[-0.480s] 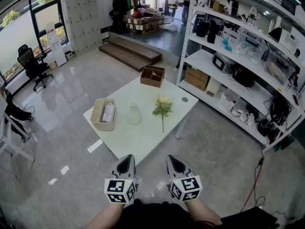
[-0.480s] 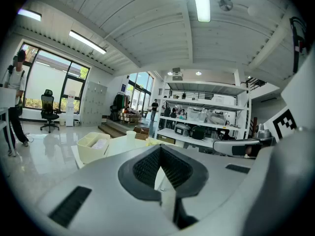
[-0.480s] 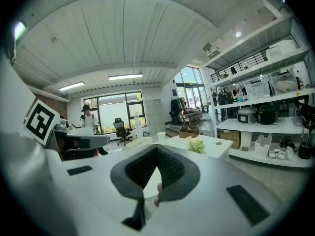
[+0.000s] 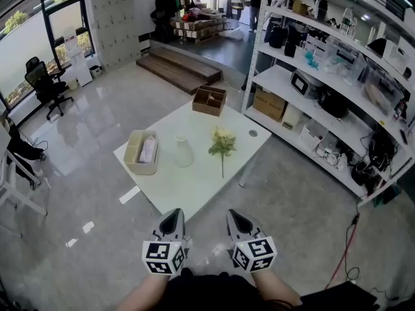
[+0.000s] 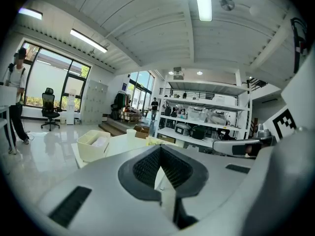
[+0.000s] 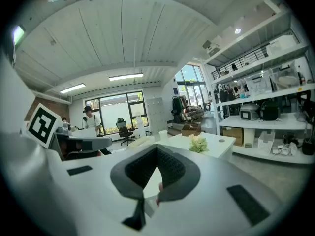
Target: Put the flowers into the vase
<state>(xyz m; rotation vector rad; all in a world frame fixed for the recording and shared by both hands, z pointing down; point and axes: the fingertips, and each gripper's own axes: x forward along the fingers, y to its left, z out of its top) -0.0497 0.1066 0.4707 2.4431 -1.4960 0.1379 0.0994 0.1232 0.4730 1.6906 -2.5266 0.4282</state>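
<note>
Yellow flowers on table, well beyond left gripper, right gripper; jaws closed.

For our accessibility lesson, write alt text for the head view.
Flowers lie on a white table beside a white vase, near a beige bin and wooden box. The left gripper and right gripper, both shut, hover short of it.

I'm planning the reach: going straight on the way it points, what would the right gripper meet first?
The right gripper would probably meet the white table at its near edge, short of the flowers; depth is unclear.
</note>
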